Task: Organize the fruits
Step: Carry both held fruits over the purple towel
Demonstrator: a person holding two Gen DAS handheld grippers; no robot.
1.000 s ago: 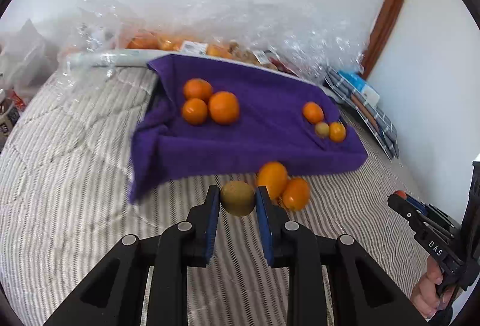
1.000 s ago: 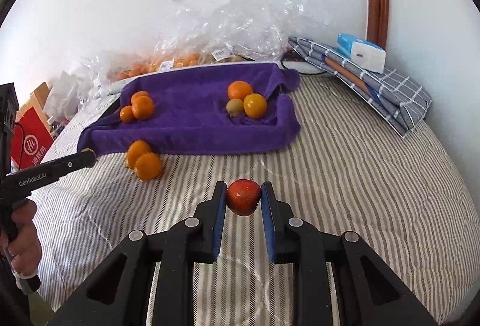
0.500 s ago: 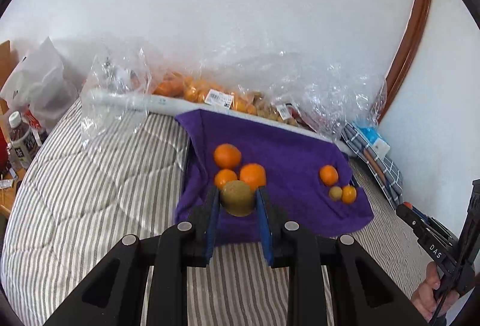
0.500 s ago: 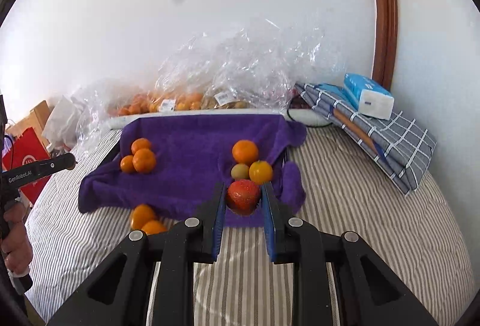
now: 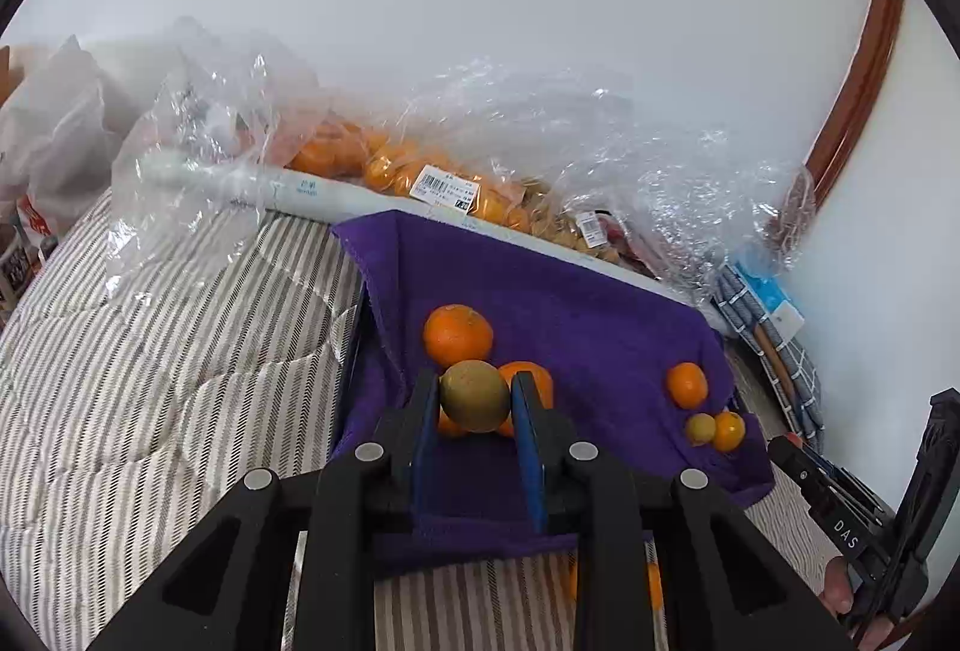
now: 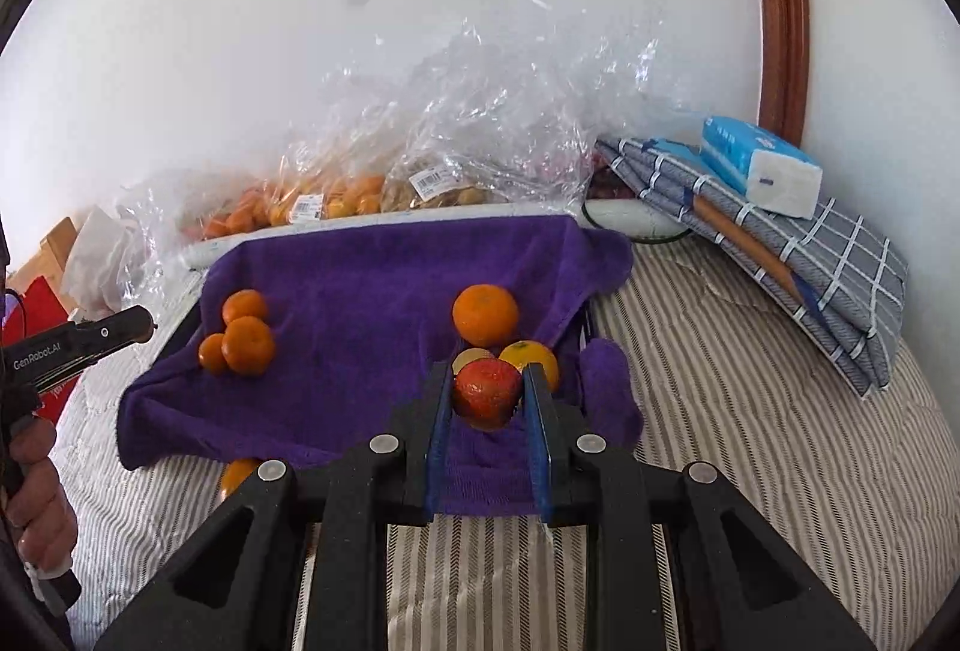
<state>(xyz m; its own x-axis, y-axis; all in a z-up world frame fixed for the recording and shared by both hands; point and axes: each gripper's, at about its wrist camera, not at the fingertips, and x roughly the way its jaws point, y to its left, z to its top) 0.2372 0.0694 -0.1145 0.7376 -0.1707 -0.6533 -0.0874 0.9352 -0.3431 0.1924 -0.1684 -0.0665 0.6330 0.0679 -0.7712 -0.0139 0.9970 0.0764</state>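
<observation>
Two fruits are being carried at once toward the purple terry towel spread on the striped bed. The left gripper is clamping a round brownish-green kiwi over the towel's left edge, just in front of a cluster of oranges. The right gripper is pinching a red, mottled round fruit near the towel's right edge, beside an orange, a yellow citrus and a small kiwi. Next, I judge, each fruit is needing a gentle lowering beside its group before the jaws are releasing.
</observation>
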